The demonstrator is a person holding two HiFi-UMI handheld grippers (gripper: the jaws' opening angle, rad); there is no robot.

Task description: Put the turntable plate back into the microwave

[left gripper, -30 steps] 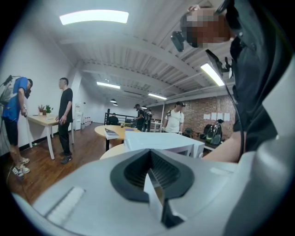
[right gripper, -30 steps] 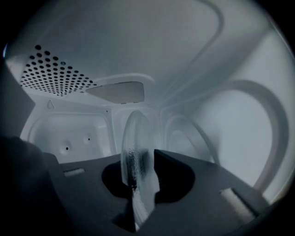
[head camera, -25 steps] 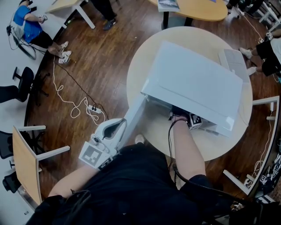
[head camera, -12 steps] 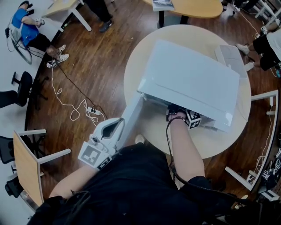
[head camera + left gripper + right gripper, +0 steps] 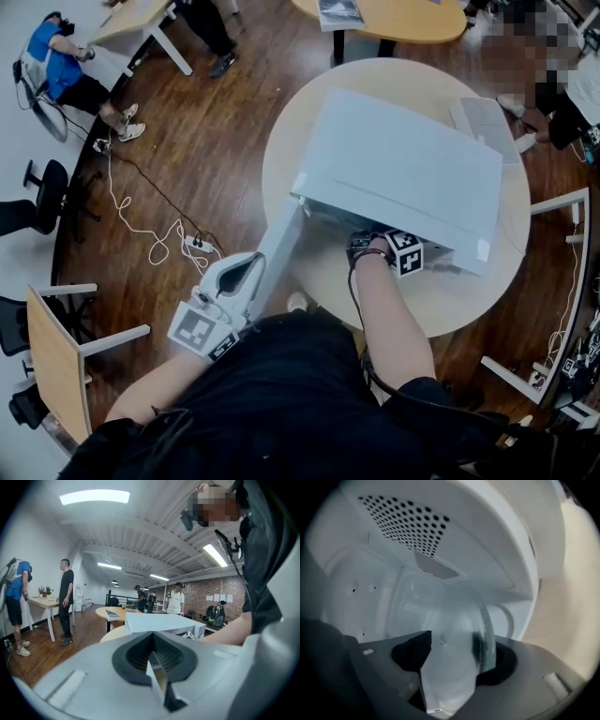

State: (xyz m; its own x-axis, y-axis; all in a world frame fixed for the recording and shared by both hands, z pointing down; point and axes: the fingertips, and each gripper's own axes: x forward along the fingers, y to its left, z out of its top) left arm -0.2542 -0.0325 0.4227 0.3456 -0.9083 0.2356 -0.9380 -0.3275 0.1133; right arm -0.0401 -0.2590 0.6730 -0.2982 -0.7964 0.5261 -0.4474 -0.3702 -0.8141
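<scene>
A white microwave point(image 5: 403, 169) stands on a round table point(image 5: 469, 319) with its door point(image 5: 281, 239) swung open toward me. My left gripper point(image 5: 251, 270) is shut on the door's edge, seen as a thin white wedge between its jaws point(image 5: 157, 663). My right gripper reaches into the cavity; only its marker cube point(image 5: 405, 253) shows in the head view. In the right gripper view the glass turntable plate point(image 5: 459, 630) lies inside the cavity, its near edge between the jaws of my right gripper point(image 5: 457, 660). Those jaws have just been opening and stand wide, pads off the glass.
A flat white slab point(image 5: 487, 117) lies on the table behind the microwave. A power strip with cable point(image 5: 197, 246) trails over the wooden floor at left. A small desk point(image 5: 52, 347), chairs and several people stand around the room's edges.
My right hand has rolled and drawn back a little, so its marker cube shows more from under the microwave's top. The left gripper has stayed on the door.
</scene>
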